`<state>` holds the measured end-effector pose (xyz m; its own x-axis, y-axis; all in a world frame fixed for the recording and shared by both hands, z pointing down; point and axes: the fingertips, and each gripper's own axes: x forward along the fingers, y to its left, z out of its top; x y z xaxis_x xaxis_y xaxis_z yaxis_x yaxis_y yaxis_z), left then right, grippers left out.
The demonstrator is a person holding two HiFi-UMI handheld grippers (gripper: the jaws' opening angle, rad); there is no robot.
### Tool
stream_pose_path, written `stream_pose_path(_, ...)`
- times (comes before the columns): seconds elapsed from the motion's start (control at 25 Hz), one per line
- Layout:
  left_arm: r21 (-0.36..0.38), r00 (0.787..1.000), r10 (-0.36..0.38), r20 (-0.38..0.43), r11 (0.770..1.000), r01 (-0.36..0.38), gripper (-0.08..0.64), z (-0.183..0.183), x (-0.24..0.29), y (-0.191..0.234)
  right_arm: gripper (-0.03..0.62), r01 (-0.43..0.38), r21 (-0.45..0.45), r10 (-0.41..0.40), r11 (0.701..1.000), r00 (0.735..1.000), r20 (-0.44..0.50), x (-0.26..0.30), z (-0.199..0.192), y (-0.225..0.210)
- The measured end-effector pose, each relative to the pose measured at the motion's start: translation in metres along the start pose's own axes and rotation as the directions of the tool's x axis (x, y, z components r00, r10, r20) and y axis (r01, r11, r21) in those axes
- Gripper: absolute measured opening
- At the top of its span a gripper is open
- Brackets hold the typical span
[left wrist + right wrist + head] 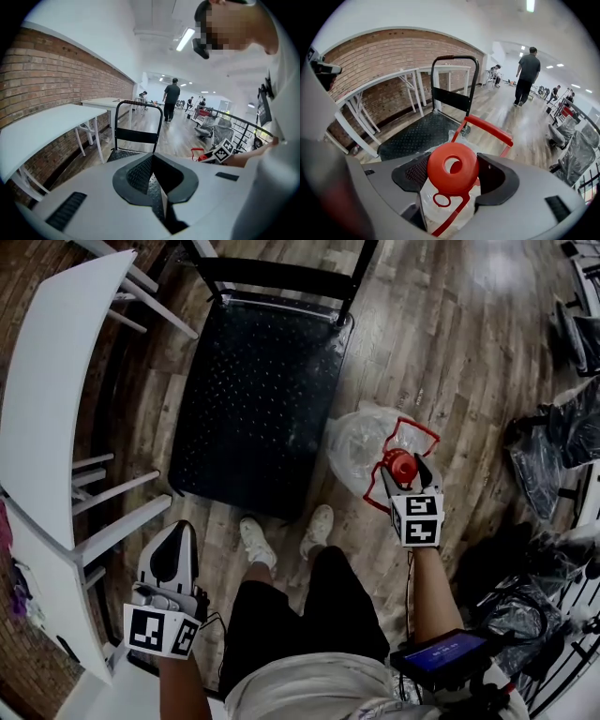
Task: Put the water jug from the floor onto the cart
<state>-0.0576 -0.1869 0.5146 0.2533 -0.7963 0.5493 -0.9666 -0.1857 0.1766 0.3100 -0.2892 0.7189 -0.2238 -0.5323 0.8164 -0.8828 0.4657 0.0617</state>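
One jug (361, 446): hung straight beneath the right gripper (403, 474), clear body just beside the near corner of the cart (253, 399). Whether it had left the floor (450, 352), no view told.
Right grip: spread wide and clamped on the jug's red cap (452, 168), both pads against it, nose pointed steeply down.
Left gripper (178, 526): jaws together, nothing between them, idle well off to the left of the right gripper, with the cart ahead of it.
Cart: black deck bare, lying to the left of the right gripper and beyond it, push bar at the far end.
Red handle (487, 129): stood just beyond the cap, not gripped.
Step in hand: the lift, by my read. The grip was made and the carry was not yet begun.
Next move: called for height enough to clear the deck edge, then a swing left over the deck and an upright set-down.
Risk: a cap-only hold, so the body could sway; slow and steady looked wise.
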Motion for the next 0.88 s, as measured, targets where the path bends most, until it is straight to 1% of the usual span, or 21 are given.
stream_pose_path(0.24,-0.006,0.996,-0.002,0.093,1.000,0.003,0.002,0.019,-0.019,0.010,0.313,0.010,-0.059,-0.008,0.998,0.999,0.043,-0.068,0.046,0.012)
stream_pose_path(0.36,-0.012,0.993,0.004,0.120,1.000,-0.002,0.002,0.023,-0.034,0.019,0.313,-0.001,-0.069,0.006,0.998,0.998,0.064,-0.093,0.066,0.030)
stream_pose_path(0.48,-0.024,0.990,0.008,0.137,1.000,-0.004,0.002,0.022,-0.052,0.031,0.313,-0.023,-0.091,0.030,0.996,0.997,0.077,-0.109,0.080,0.058)
stream_pose_path(0.68,-0.052,0.988,0.032,0.151,0.998,-0.024,0.002,0.011,-0.082,0.054,0.313,-0.078,-0.152,0.093,0.985,0.991,0.092,-0.112,0.101,0.117)
stream_pose_path(0.88,-0.068,0.986,0.071,0.149,0.996,-0.061,0.002,-0.008,-0.112,0.078,0.313,-0.150,-0.201,0.170,0.968,0.981,0.088,-0.094,0.106,0.180)
